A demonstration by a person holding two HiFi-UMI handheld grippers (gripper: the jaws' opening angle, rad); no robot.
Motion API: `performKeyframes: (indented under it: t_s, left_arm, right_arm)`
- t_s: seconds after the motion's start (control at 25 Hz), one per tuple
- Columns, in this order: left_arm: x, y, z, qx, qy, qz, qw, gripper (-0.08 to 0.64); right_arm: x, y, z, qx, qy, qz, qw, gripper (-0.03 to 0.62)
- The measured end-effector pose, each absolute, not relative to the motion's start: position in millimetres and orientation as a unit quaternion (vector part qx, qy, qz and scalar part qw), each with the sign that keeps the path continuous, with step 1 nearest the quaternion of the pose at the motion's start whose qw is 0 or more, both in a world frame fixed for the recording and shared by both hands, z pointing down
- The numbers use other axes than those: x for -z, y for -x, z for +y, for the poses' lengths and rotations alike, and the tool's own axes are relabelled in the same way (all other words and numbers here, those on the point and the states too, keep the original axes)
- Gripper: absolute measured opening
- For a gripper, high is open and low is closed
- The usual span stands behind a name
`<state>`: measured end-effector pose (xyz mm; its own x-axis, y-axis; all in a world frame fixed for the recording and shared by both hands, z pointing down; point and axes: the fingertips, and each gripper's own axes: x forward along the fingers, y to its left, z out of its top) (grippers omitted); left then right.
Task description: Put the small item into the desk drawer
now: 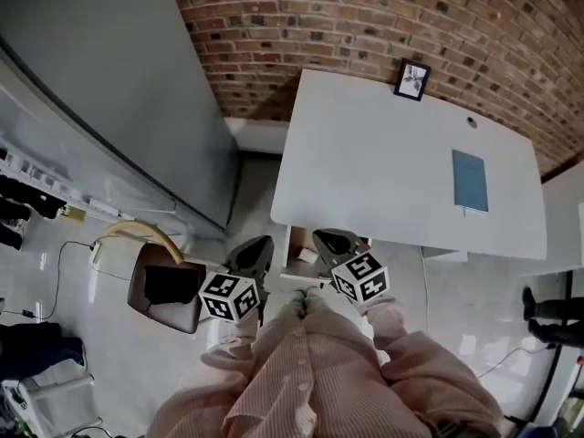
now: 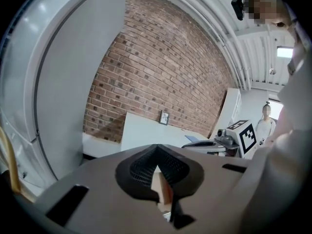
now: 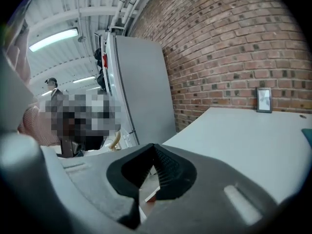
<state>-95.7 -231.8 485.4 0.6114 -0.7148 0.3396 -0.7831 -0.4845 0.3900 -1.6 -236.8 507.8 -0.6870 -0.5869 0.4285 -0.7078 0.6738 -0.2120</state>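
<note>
desk drawer (image 1: pixel 290 249): one, open.

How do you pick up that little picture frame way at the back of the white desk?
Probably pinch the picture frame across its two side edges, coming from the front of the desk, slightly above. It stands upright close to the brick wall, so there looks to be little room behind it.

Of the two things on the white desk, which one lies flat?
The blue book, flat toward the right side of the desk. The framed picture stands upright at the back edge.
</note>
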Motion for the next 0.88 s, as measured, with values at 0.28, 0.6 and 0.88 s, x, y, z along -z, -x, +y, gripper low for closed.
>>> performKeyframes:
  t_s: [0.28,0.6,0.88]
  left_arm:
    - [-447.5,97.5,-244.4,-0.047,-0.872,-0.44,0.21,0.0]
    - [-409.4,101.8,-260.2,-0.026,-0.878,-0.449,0.164,0.0]
    - [-377.2,109.5,-271.4,-0.013,-0.876,-0.467,0.119,0.0]
  right_arm:
    - [-452.9,-23.0,-251.3,-0.169,-0.411,-0.892,0.082,0.006]
    - [-399.5,-55.3,-267.8,-0.154,-0.455,-0.877,0.004,0.006]
    - [-364.9,-73.9,-276.0,-0.122,-0.476,-0.87,-0.022,0.006]
